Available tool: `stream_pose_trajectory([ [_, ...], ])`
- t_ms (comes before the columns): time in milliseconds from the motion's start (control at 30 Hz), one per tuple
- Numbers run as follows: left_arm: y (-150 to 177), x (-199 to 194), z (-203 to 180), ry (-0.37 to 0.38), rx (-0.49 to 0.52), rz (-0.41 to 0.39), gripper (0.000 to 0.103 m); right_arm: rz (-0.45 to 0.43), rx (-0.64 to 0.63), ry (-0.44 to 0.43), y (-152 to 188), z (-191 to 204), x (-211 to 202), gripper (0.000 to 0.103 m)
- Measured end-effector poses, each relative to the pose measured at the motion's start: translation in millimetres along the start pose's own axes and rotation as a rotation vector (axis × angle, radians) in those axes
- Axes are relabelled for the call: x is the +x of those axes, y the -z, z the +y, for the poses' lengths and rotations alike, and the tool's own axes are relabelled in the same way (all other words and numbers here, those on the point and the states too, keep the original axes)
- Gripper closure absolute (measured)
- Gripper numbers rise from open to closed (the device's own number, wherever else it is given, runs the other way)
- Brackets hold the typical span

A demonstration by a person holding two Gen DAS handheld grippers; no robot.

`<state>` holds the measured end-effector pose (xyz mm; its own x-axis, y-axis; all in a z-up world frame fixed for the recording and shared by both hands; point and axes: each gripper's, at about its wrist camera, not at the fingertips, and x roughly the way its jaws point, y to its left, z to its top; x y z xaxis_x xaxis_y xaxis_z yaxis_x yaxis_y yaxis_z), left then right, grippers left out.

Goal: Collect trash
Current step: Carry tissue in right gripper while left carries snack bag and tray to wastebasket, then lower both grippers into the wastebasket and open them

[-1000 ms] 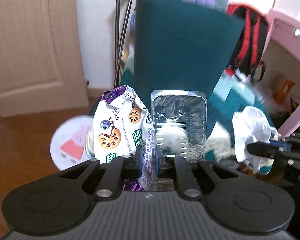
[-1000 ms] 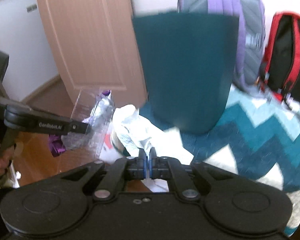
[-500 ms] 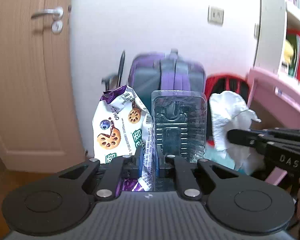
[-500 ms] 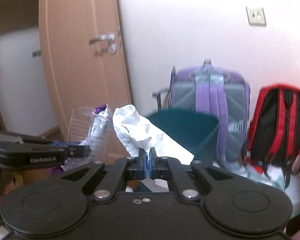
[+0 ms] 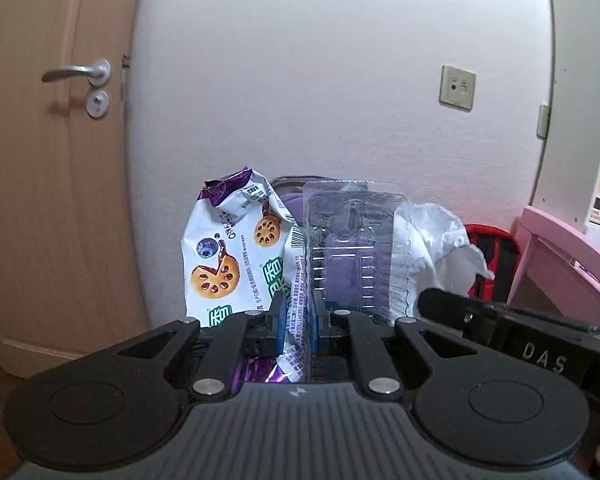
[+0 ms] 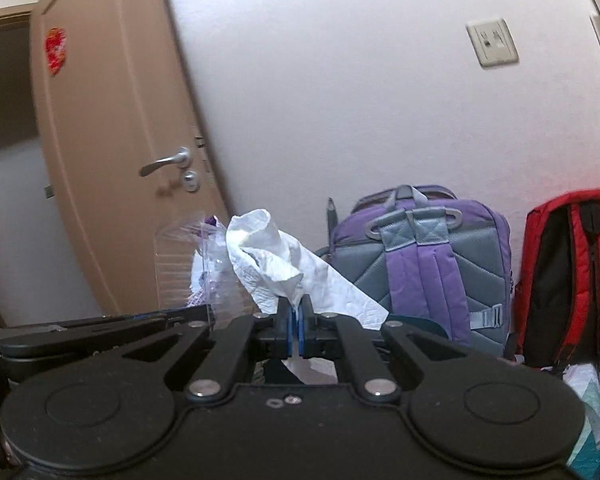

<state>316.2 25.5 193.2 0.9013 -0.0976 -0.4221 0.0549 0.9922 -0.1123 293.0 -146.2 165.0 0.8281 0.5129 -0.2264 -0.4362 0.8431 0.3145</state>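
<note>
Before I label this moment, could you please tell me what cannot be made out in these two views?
- Teal bin: right wrist view shows only a sliver of rim; the right hand-held gripper and white tissue cover the rest.
- Purple backpack: left wrist view, mostly behind the snack wrapper and clear plastic tray.
- Floor: hidden by the gripper bodies in both views.

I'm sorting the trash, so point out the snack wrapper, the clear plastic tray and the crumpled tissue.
snack wrapper [image 5: 228, 256], left wrist view, printed white front.
clear plastic tray [image 5: 350, 252], left wrist view, ribbed middle panel.
crumpled tissue [image 6: 276, 256], right wrist view, folded upper part.
</note>
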Motion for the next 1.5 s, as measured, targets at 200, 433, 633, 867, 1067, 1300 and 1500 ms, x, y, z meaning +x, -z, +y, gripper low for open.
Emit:
stream_pose_trajectory([
  [200,14.6,64.4,-4.0,0.007,-0.012,0.072,0.091,0.058,0.067,0.027,9.2,-33.6,43.1,0.1],
  [433,48.2,126.3,-4.8,0.017,-0.027,0.176,0.092,0.146,0.124,0.065,35.0,-75.8,91.9,0.1],
  [633,71.1,163.6,-8.5,0.028,-0.023,0.292,0.091,0.234,0.121,0.112,58.7,-95.8,118.8,0.1],
  [867,81.5,191.6,-5.6,0.027,-0.013,0.436,0.091,0.288,0.051,0.128,64.6,-92.1,131.3,0.094],
  [1067,83.6,195.4,-0.8,0.019,-0.034,0.471,0.091,0.326,0.021,0.169,61.0,-84.3,136.6,0.088],
  [1300,80.7,176.1,3.7,0.024,-0.059,0.451,0.091,0.35,0.023,0.179,58.3,-77.6,129.9,0.077],
  [1500,71.3,145.9,1.7,0.031,-0.055,0.409,0.086,0.348,-0.016,0.18,52.7,-62.6,110.6,0.075],
])
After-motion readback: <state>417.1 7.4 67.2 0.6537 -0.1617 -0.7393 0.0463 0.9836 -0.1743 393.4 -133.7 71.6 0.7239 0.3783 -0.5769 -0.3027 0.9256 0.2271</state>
